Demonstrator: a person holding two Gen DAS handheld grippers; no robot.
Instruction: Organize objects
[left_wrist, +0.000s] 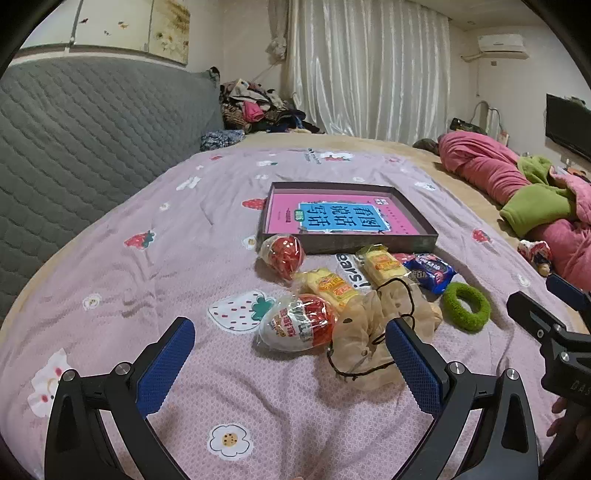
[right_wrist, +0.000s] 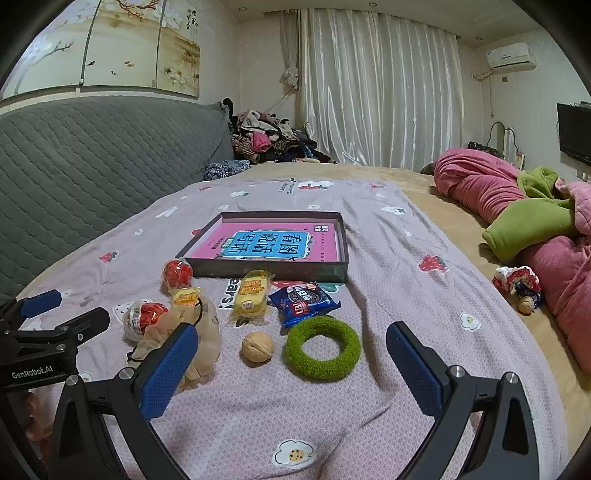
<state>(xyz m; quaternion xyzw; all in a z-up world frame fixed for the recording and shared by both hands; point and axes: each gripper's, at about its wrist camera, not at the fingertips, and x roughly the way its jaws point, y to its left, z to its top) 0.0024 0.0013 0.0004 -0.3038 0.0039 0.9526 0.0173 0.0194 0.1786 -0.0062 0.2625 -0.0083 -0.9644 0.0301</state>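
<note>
On the bed's lilac blanket (right_wrist: 388, 280), snacks, a walnut (right_wrist: 258, 348) and a green ring (right_wrist: 323, 348) lie just before a shallow box (right_wrist: 271, 267) holding a pink book (right_wrist: 271, 242). Both the left tool (left_wrist: 290, 363) and right tool (right_wrist: 291, 365) hover above them, fingers spread apart, gripping nothing.

Left gripper (left_wrist: 290, 363) jaws spread wide, right gripper (right_wrist: 291, 363) likewise, both empty, side by side

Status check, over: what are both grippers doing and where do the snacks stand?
Left hand-held gripper open, empty. Right hand-held gripper open, empty. Snacks, walnut, green ring loose on bedspread, outside tray. Beige pouch near left fingers.
</note>
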